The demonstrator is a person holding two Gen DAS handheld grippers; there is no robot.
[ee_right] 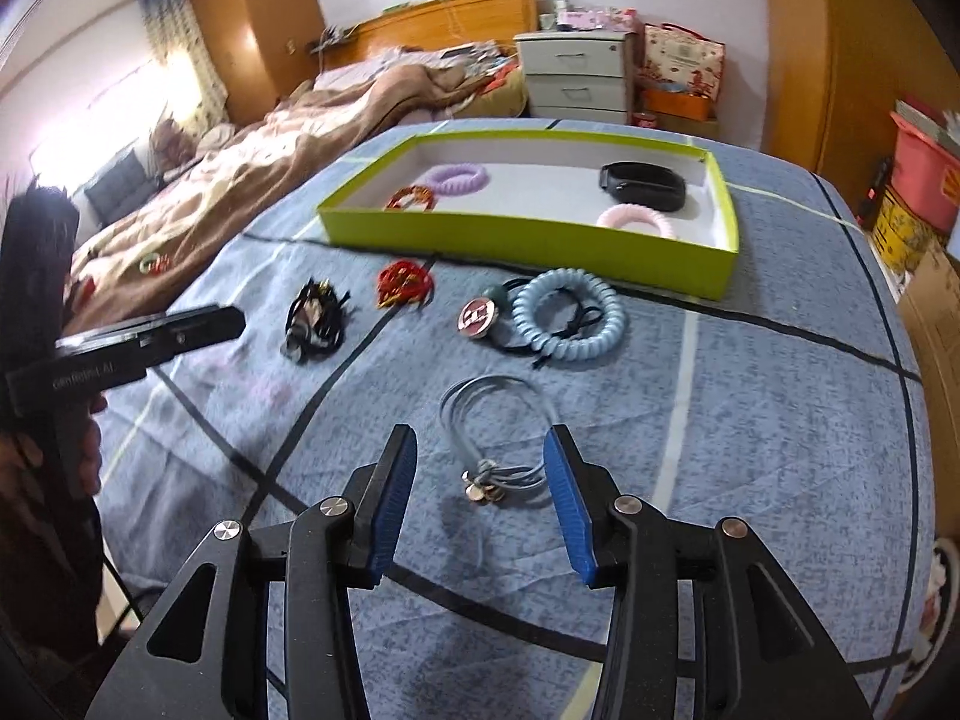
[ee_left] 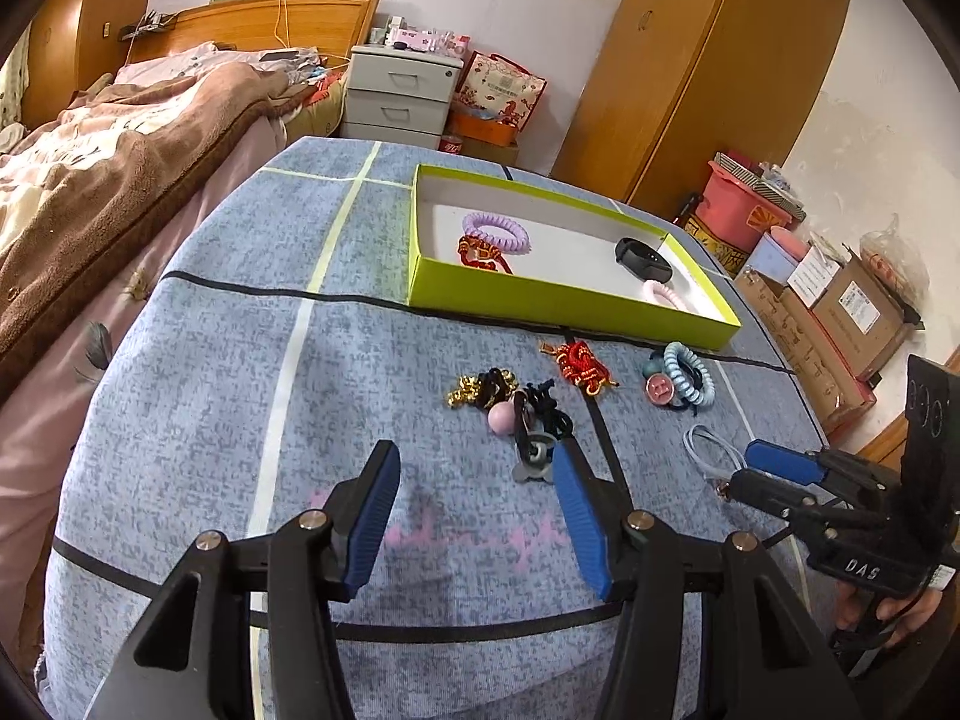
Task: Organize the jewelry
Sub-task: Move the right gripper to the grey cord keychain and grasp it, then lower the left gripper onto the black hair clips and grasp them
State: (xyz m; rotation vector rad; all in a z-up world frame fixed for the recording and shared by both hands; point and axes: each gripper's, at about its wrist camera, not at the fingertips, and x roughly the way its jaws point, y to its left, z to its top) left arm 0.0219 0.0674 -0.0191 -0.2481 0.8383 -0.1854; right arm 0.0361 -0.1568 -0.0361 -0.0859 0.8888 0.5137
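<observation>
My left gripper (ee_left: 474, 456) stands open above the blue cloth, with nothing between its fingers. Just beyond its right fingertip lies a black tangle of hair ties with a pink ball (ee_left: 504, 414). A red knot (ee_left: 579, 366) and a blue coil tie (ee_left: 690, 384) lie farther on. My right gripper (ee_right: 480, 444) is open around a thin pale-blue band (ee_right: 492, 414) with a metal charm, and the pads do not press it. The green box (ee_right: 528, 234) behind holds a purple coil (ee_right: 459, 177), a red bracelet (ee_right: 411, 198), a black band (ee_right: 642, 183) and a pink coil (ee_right: 636, 219).
A bed with a brown blanket (ee_left: 120, 180) runs along the table's left side. A white nightstand (ee_left: 399, 93) and a wooden wardrobe (ee_left: 708, 60) stand behind. Cardboard boxes (ee_left: 840, 312) sit on the floor to the right. A pink round button (ee_right: 477, 315) lies beside the blue coil.
</observation>
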